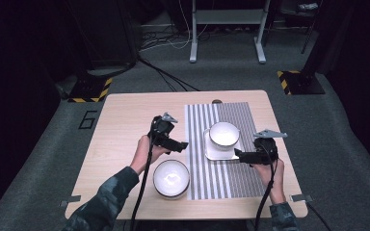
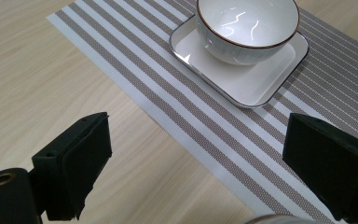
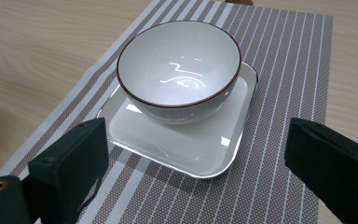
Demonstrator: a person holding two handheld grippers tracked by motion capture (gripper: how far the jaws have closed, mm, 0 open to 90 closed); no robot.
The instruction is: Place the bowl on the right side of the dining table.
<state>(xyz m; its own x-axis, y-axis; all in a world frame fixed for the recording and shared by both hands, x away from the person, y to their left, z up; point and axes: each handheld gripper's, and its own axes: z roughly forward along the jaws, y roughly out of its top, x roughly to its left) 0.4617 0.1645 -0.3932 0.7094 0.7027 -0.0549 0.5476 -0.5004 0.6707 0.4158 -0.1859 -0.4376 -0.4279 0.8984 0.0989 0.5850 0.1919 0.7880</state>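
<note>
both grippers hang low over the table with their jaws spread wide and nothing between them. the left gripper sits just left of the striped mat, pointing at the plate. the right gripper is at the plate's near right corner, almost touching its rim. the bowl they face stands upright on that square plate, on the mat, a bit toward the plate's far side. a second bowl sits on bare wood by the left forearm, its right edge at the mat's edge.

what worries me: the bowl only rests on a glossy plate, so a jaw nudging the rim from one side could slide it off or tip it. if the right gripper comes in low it may catch the plate's lip and drag plate and bowl together, rucking the mat. pinching the thin, slick bowl rim with one gripper looks slippery too. and the left forearm is close to the near bowl; a careless swing could knock it toward the table edge.
</note>
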